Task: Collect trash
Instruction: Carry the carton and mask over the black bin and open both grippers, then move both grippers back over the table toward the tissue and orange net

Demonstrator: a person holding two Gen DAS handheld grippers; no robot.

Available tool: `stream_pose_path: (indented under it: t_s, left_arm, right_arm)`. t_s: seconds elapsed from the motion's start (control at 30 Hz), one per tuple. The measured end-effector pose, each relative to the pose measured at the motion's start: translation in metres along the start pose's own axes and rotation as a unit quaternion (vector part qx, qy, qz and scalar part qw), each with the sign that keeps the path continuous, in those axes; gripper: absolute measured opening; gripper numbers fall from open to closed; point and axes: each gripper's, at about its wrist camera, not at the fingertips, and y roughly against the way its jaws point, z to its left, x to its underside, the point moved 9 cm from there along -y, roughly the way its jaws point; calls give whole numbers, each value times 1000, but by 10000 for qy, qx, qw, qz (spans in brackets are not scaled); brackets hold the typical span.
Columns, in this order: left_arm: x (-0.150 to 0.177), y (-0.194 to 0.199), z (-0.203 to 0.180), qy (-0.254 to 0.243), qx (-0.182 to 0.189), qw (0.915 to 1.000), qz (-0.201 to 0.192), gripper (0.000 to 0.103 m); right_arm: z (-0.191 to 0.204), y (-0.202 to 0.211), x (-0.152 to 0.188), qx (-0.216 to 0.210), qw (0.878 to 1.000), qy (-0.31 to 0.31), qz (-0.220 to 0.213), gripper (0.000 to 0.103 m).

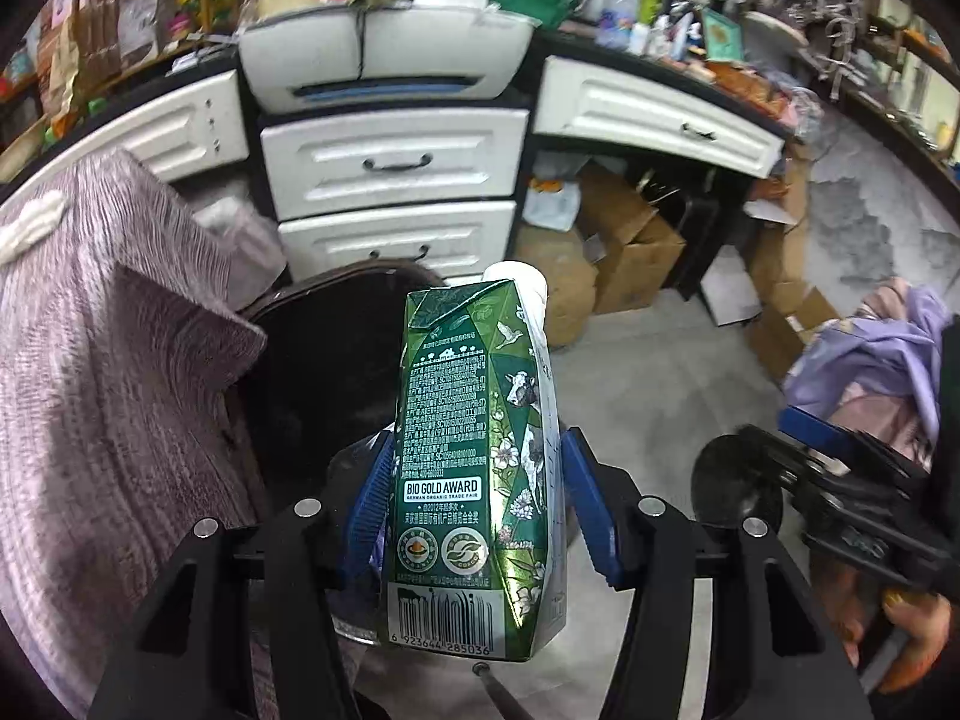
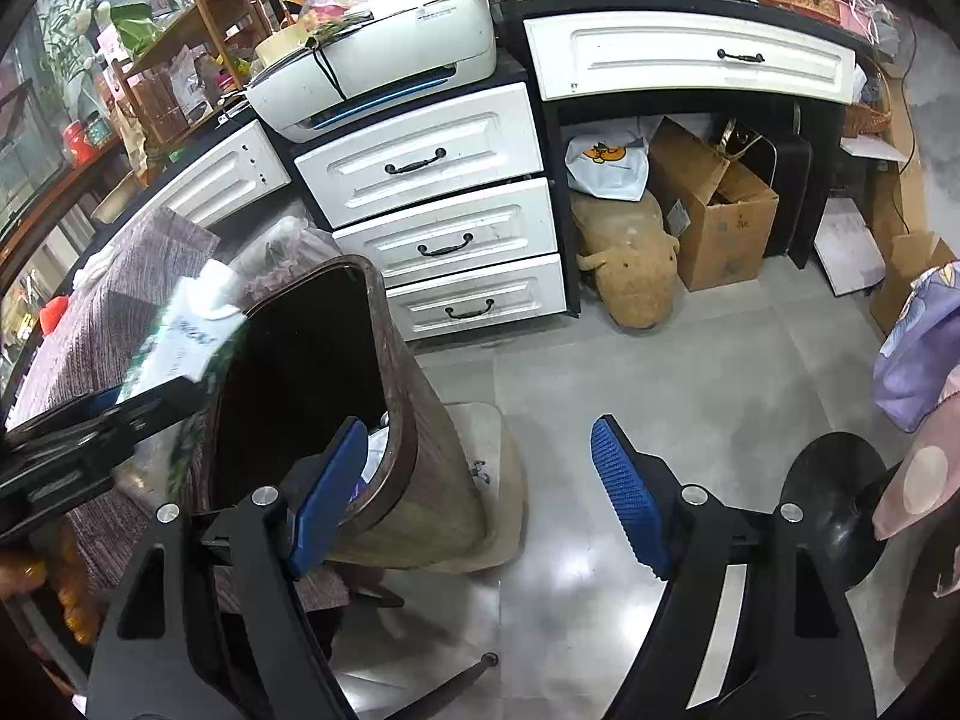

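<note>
The left tongs (image 1: 474, 510) are clamping a green milk carton (image 1: 474, 468), blue pads pressing both its sides. It's got a barcode at the bottom, a "BIO GOLD AWARD" label, cows and flowers printed down one side, and a slightly dented top. It's hanging right over the dark mouth of the brown trash bin (image 2: 414, 420). The right tongs (image 2: 480, 492) are sitting wide apart, gripping nothing, above the grey floor (image 2: 660, 372). White drawers (image 2: 444, 234) are sitting behind the bin.
</note>
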Motion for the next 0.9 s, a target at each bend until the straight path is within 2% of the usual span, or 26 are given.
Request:
stream_pose_path:
  t_s: [0.13,0.17,0.23,0.3,0.37,0.5,0.6,0.7,0.9]
  left_arm:
    - [1,-18,9,55,-215,9994,259,56]
    - [3,-21,9,85,-217,9992,316,59]
    - [5,-20,9,138,-142,9992,356,70]
    - [7,-15,9,171,-117,9994,286,87]
    - [7,-7,9,173,-153,9995,193,92]
    - [9,9,3,161,-8,9998,139,92]
    - [10,31,-3,24,64,10000,-58,94]
    - [11,58,-4,-178,24,9994,-310,96]
    - [9,102,7,-246,-76,9973,-686,97]
  right_arm:
    - [0,-1,2,3,10000,4,45,77]
    - [0,-1,3,10,10000,2,44,77]
    - [0,-1,4,3,10000,-17,42,77]
    - [0,-1,4,5,10000,-7,44,77]
    - [0,-1,4,13,10000,11,57,77]
    - [5,0,5,-22,10000,37,38,77]
    - [11,2,6,-53,10000,73,36,77]
    - [20,2,7,-105,9998,162,53,77]
    - [61,10,4,-299,9978,596,2,77]
